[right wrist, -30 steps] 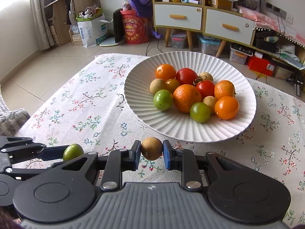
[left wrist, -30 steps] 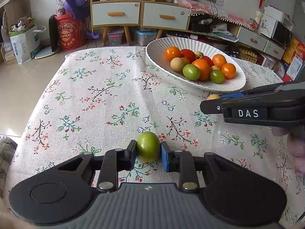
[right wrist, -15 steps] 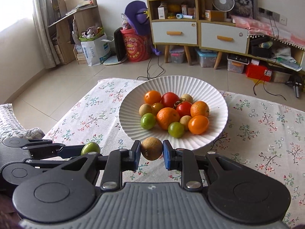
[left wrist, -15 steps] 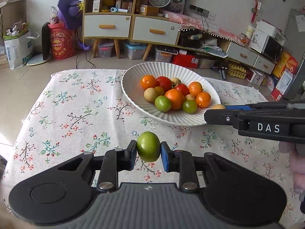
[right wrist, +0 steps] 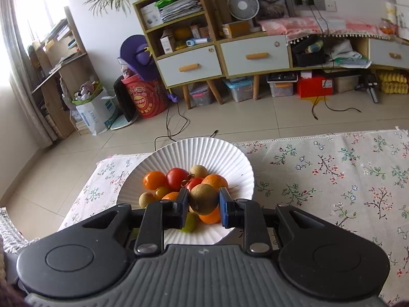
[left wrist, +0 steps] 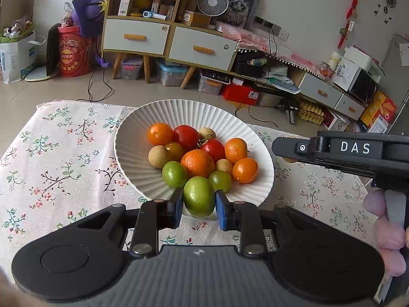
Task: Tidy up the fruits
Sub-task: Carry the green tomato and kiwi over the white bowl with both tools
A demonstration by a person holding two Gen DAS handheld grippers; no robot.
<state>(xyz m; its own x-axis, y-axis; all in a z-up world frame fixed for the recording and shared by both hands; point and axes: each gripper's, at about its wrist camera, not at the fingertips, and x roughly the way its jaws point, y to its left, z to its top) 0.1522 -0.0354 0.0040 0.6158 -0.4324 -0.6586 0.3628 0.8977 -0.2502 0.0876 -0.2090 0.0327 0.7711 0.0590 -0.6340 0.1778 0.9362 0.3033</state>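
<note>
- Over the near rim of the plate (left wrist: pixel 133 128), the left gripper (left wrist: pixel 199 206) has its jaws closed tight on a green fruit (left wrist: pixel 199 196); both blue pads (left wrist: pixel 222 213) press its sides.
- Held clear of the cloth (left wrist: pixel 51 179), this fruit hangs just in front of the pile, close to the green pieces on the plate's near side.
- Right gripper (right wrist: pixel 203 203): jaws clamped on a brown fruit (right wrist: pixel 203 199), a round tan piece pinched between its blue pads (right wrist: pixel 223 211).
- Brown fruit, in the right wrist view: held above the plate (right wrist: pixel 199 151), in front of the heaped fruit.
- Pile (left wrist: pixel 198 162): oranges, red tomatoes, tan round fruits and green ones, gathered in the plate's hollow and touching one another.
- Plate: white and ribbed, lying on the flowered cloth at the tabletop's far edge, towards its middle in the left wrist view.
- Right gripper seen from the left wrist (left wrist: pixel 278 148): a black body marked "DAS", reaching in from the right edge towards the plate's right rim; a hand (left wrist: pixel 386 230) grips its handle, and its fingertips are largely hidden by its own body in this view.
- Cloth (right wrist: pixel 332 168): covers the whole tabletop; its fringed far edge shows beside the plate.
- Background: a cabinet (left wrist: pixel 168 38) with white drawers stands on the tiled floor beyond the table.
</note>
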